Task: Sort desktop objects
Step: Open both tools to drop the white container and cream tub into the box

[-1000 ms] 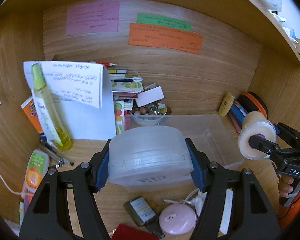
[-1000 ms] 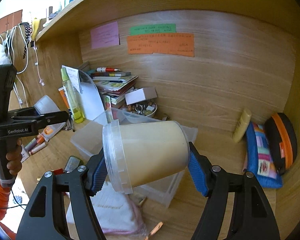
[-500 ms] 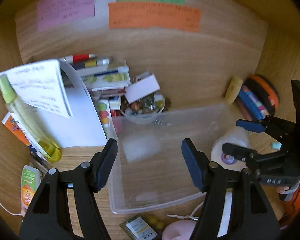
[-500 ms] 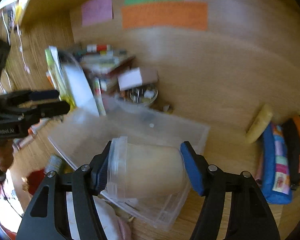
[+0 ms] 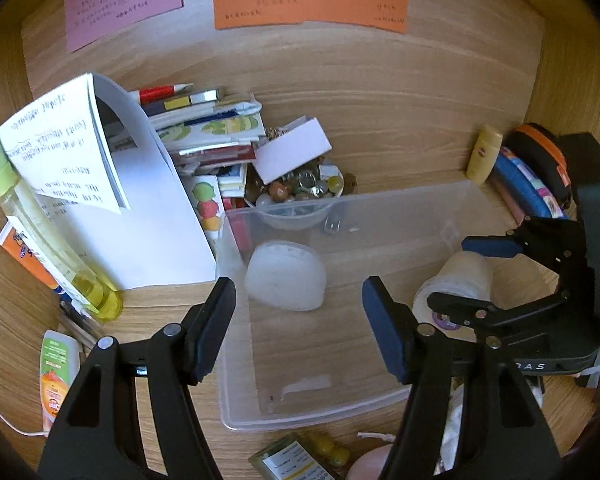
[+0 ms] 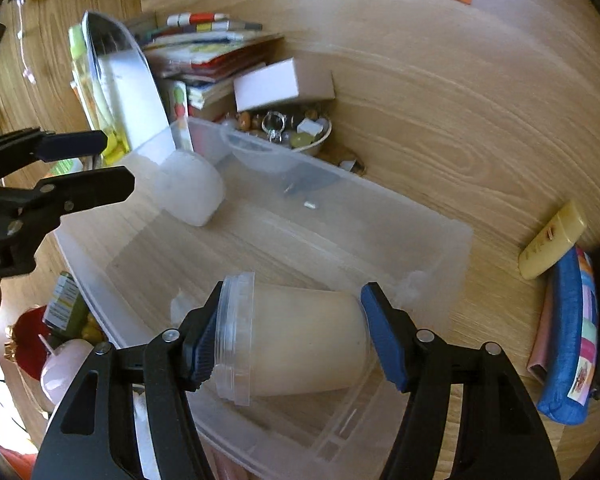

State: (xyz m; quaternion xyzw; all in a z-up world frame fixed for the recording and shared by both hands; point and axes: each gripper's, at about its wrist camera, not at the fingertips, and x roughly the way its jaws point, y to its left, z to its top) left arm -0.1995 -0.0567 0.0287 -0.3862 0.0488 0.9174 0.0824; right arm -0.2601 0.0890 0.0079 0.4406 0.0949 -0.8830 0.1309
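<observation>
Left wrist view: the left gripper (image 5: pixel 300 316) stands with its jaws apart and nothing between the pads, above a clear plastic bin (image 5: pixel 320 412) on the wooden desk (image 5: pixel 400 120). A round translucent lid (image 5: pixel 286 276) lies tilted inside the bin at its far left corner. To the right, the right gripper (image 5: pixel 466 274) grips a cream-filled jar (image 5: pixel 460 280) over the bin's right end.

Right wrist view: the right gripper (image 6: pixel 288 340) has just been closing; its pads clamp the jar (image 6: pixel 296 340) sideways, rim against the left pad, base against the right, low over the bin's (image 6: pixel 440 248) near end. The lid (image 6: pixel 192 192) rests at the far left corner, just beside the empty left gripper (image 6: pixel 100 160). A small bowl of trinkets (image 6: pixel 292 130) sits behind the bin.
</observation>
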